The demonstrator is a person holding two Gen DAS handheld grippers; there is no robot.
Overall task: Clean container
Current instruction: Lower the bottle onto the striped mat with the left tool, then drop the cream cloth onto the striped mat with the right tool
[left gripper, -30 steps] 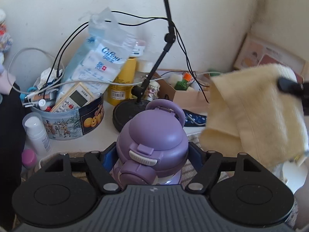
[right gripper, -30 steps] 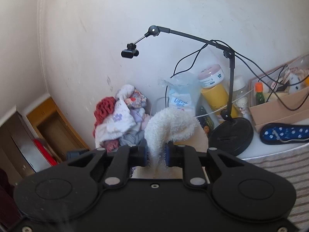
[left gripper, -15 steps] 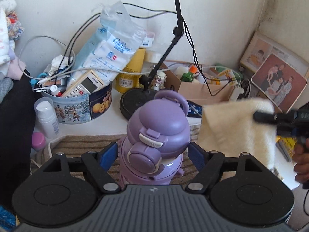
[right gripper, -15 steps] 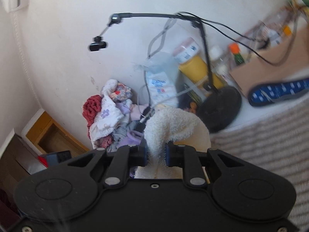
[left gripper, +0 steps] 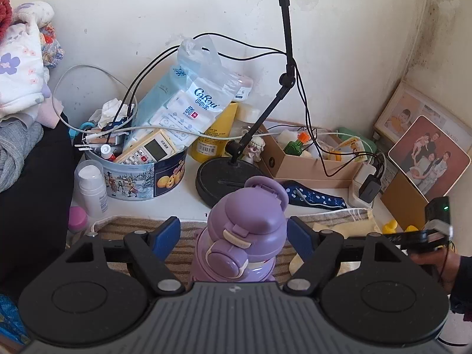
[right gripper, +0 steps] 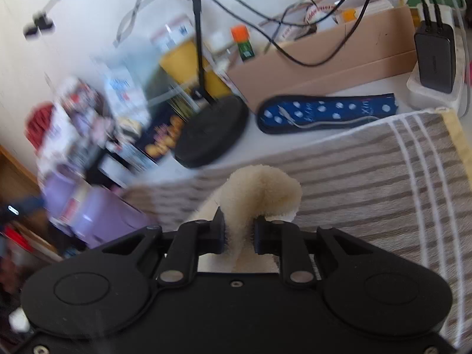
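A purple lidded bottle (left gripper: 247, 236) stands upright on a brown striped towel (left gripper: 177, 236) on the white table. My left gripper (left gripper: 233, 229) is open around the bottle's top, and its blue pads (left gripper: 169, 228) stand clear of the lid on both sides. My right gripper (right gripper: 239, 227) is shut on a cream fluffy cloth (right gripper: 262, 185), low over the striped towel (right gripper: 368, 177). In the right wrist view the bottle (right gripper: 97, 215) shows blurred at the left. In the left wrist view the cloth (left gripper: 348, 230) lies right of the bottle, with a hand (left gripper: 442, 262) behind it.
Behind the bottle stand a black round stand base (left gripper: 224, 180), a cluttered cookie tin (left gripper: 138, 177), a cardboard box (left gripper: 309, 165), a blue spotted case (left gripper: 312, 199) and a plugged charger (left gripper: 370, 188). Photo frames (left gripper: 427, 153) lean at the right wall. Clothes (left gripper: 20, 67) pile up at the left.
My left jaws have widened off the bottle and the gripper has drawn back and up. The right gripper has come down with the cloth to the towel beside the bottle.
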